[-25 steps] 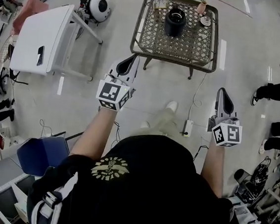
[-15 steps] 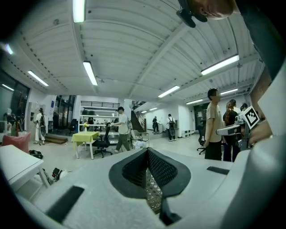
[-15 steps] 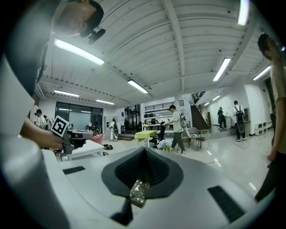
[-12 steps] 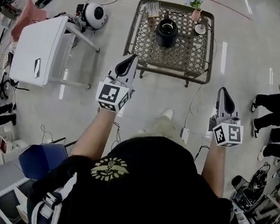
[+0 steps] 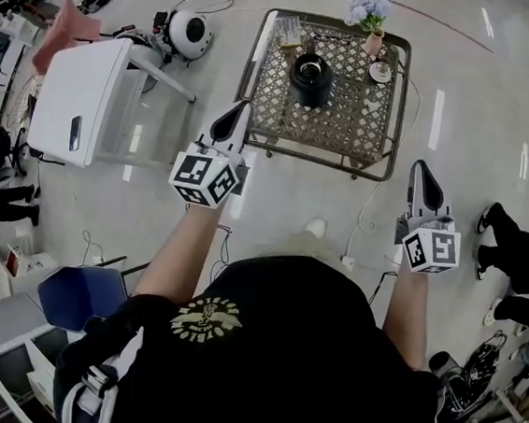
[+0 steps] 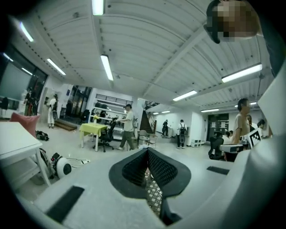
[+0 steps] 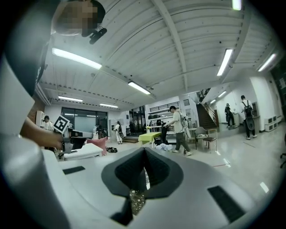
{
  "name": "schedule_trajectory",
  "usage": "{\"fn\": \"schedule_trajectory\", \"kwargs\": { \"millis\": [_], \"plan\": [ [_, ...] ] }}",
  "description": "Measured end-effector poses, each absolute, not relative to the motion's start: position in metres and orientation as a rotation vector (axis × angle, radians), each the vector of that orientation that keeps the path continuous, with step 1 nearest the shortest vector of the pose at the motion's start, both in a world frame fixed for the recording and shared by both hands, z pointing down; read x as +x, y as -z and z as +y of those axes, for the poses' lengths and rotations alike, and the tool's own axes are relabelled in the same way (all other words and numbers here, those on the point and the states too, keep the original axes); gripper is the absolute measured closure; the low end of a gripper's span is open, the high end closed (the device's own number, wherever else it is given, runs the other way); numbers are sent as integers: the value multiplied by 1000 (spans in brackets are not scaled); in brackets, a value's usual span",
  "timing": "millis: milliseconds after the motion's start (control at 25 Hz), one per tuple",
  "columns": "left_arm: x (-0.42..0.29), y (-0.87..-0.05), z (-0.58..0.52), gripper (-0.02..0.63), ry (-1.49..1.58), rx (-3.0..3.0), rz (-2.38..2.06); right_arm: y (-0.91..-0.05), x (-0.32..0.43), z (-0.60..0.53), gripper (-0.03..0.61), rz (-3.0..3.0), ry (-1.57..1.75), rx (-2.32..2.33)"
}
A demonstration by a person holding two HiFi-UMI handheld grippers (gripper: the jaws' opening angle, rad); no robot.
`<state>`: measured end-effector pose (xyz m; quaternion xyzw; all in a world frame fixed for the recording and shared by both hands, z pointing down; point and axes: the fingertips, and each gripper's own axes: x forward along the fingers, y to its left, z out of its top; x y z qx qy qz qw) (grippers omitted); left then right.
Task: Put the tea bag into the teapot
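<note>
A black teapot (image 5: 310, 77) stands on a metal lattice table (image 5: 348, 130) ahead of me on the floor. A small clear holder (image 5: 288, 32) sits at the table's far left corner; I cannot make out a tea bag. My left gripper (image 5: 235, 118) is held up short of the table's near left corner, jaws shut and empty. My right gripper (image 5: 421, 172) hangs to the right of the table, also shut with nothing in it. In the left gripper view its pads (image 6: 157, 166) meet; in the right gripper view that gripper's pads (image 7: 134, 169) meet too.
A vase of flowers (image 5: 369, 20) and a small saucer (image 5: 382, 72) share the table's far right. A white table (image 5: 79, 97) and a round white device (image 5: 188, 31) stand to the left. A power strip (image 5: 347, 261) with cable lies on the floor. A person's legs (image 5: 514, 251) show at right.
The lattice table with the teapot has come closer in the head view. My left gripper has shifted a little left and up. Both grippers stay shut.
</note>
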<state>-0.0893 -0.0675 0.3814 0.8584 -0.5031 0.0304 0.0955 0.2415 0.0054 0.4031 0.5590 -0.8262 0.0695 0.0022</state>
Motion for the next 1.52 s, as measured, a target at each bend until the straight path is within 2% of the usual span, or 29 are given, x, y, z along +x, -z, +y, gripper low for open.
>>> {"fn": "schedule_trajectory", "kwargs": {
  "millis": [640, 1520],
  "plan": [
    [-94, -349, -59, 618, -205, 2639, -1704, -390, 249, -24, 571, -2671, -162, 1664],
    [-78, -347, -139, 618, -214, 2723, -1560, -390, 243, -96, 571, -2626, -144, 1691]
  ]
}}
